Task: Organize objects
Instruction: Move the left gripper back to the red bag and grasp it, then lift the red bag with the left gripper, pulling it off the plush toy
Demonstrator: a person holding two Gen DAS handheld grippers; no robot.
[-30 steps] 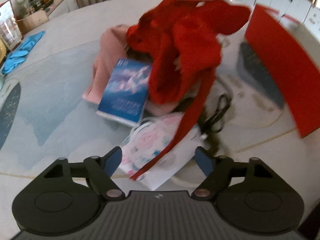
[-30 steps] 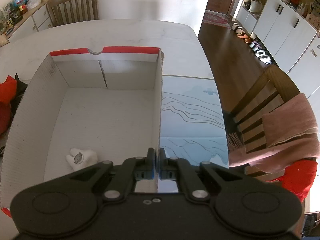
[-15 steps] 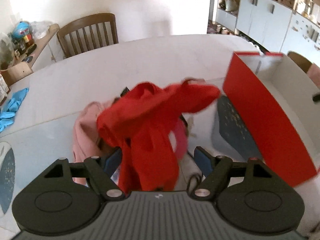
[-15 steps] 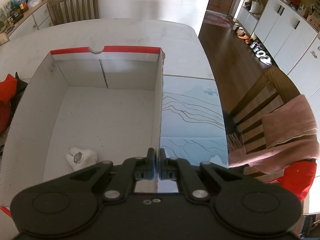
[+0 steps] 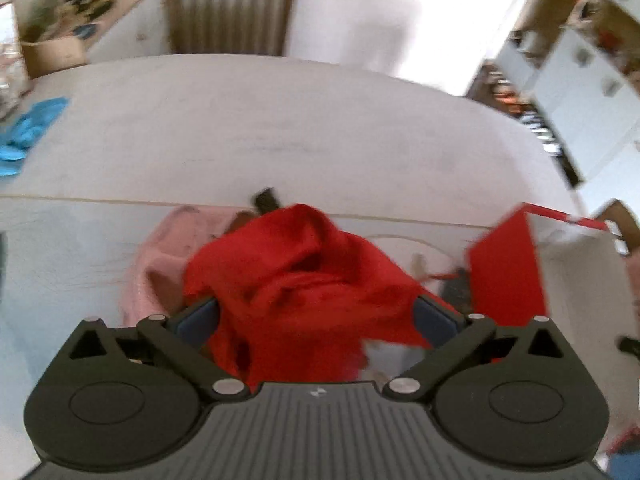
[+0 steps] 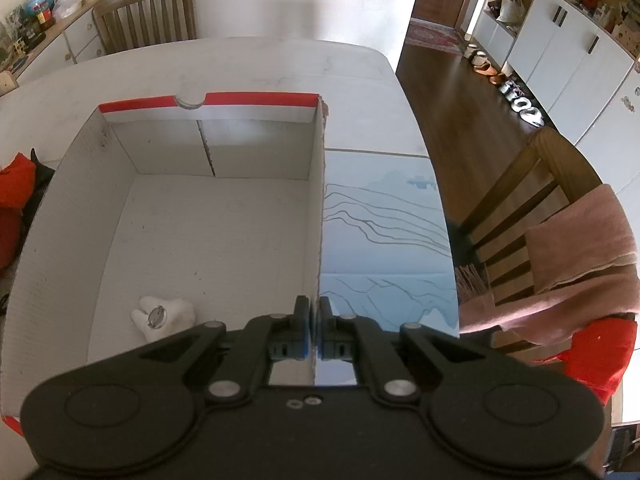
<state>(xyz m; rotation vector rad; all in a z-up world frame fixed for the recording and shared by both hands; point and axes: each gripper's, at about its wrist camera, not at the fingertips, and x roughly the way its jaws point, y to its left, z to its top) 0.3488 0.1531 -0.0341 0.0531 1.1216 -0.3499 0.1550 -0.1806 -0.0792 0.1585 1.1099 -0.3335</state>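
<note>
Up close, the left gripper (image 5: 316,318) stands wide open, its two blue pads spread apart, and a red cloth (image 5: 296,276) bunches in the gap between them. The cloth hides the inner faces of both pads, so whether it is touching them cannot be told; this view is blurred. Behind the cloth lies a pink cloth (image 5: 160,256) on the table (image 5: 280,120), with a small dark thing poking up just past the red folds, too blurred to name. To the right of the cloth stands the red outer wall of the box (image 5: 508,268). Further off, a blue cloth (image 5: 28,132) lies near the table's left edge, and a wooden chair (image 5: 228,12) stands at the far side.

The right gripper (image 6: 315,328) is closed on the right-hand wall of the box (image 6: 316,216), one finger inside and one outside, holding the thin cardboard edge. Inside the box, just left of the fingers, a small white thing (image 6: 162,318) with a round metal piece lies on the floor. Outside that wall a blue mat (image 6: 384,248) covers the table. The gripper points along the wall toward the far side with its red rim.
</note>
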